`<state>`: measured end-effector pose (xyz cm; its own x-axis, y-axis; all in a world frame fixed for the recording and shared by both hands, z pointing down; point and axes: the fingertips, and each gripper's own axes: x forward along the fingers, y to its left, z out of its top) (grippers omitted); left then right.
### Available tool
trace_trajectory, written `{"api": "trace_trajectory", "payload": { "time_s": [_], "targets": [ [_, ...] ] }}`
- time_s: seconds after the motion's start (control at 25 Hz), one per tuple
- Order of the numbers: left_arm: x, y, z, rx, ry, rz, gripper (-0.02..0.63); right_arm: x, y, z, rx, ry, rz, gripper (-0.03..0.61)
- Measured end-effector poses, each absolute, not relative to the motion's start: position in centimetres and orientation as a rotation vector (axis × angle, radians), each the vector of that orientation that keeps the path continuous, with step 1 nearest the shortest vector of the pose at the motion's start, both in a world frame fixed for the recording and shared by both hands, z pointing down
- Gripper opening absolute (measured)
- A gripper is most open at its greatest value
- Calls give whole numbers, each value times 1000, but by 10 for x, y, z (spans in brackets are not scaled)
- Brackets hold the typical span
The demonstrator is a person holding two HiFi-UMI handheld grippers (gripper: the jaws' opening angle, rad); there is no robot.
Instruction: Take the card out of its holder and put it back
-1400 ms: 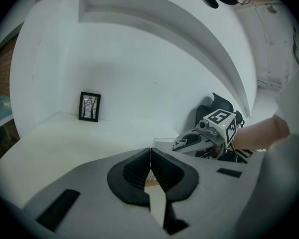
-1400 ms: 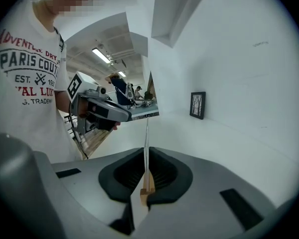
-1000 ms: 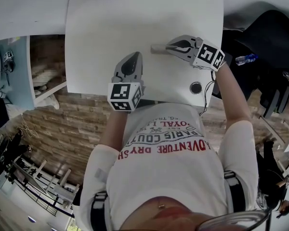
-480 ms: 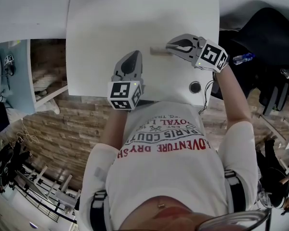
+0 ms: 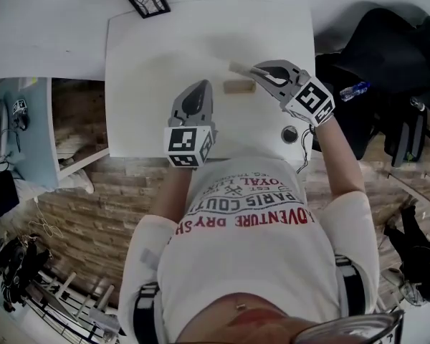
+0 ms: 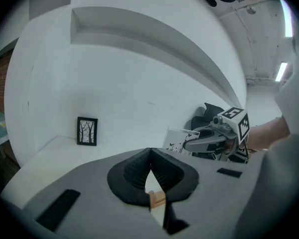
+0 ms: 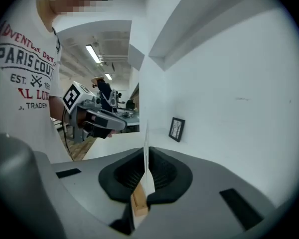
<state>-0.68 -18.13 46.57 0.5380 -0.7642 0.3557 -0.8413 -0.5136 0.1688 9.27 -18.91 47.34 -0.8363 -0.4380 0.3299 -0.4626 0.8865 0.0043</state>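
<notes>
My right gripper point(image 5: 256, 69) is shut on a thin white card point(image 5: 236, 67) and holds it in the air just above a small wooden holder point(image 5: 239, 86) on the white table point(image 5: 158, 56). In the right gripper view the card point(image 7: 145, 151) stands edge-on between the pads, with the holder point(image 7: 138, 204) below it. My left gripper point(image 5: 201, 84) hovers over the table to the left of the holder, shut and with nothing in it. The left gripper view shows its tips point(image 6: 149, 153) meeting, the holder point(image 6: 158, 199) beneath, and the card point(image 6: 178, 139) with small dark prints.
A small black picture frame point(image 5: 147, 1) stands at the table's far left corner. A round cable hole point(image 5: 291, 131) sits near the front right edge. Off the table's right side are a black chair point(image 5: 387, 41) and a water bottle point(image 5: 360, 88).
My right gripper has risen and drawn the card up out of the wooden holder, which stays on the table. My left gripper has risen a little.
</notes>
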Motion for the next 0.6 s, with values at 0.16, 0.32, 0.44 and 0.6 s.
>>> {"api": "trace_trajectory", "payload": {
  "time_s": [0.16, 0.32, 0.44, 0.6],
  "targets": [
    [-4, -176, 457, 2504, -1288, 322, 25, 101, -182, 476, 919, -2646, 152, 35],
    [-5, -174, 449, 2541, -1274, 302, 25, 112, -175, 474, 1209, -2567, 240, 35],
    [-10, -173, 444, 2541, -1303, 269, 25, 120, -166, 475, 1415, -2482, 316, 35],
    [-8, -169, 439, 2565, -1307, 263, 25, 128, -153, 478, 1590, -2399, 361, 35]
  ]
}}
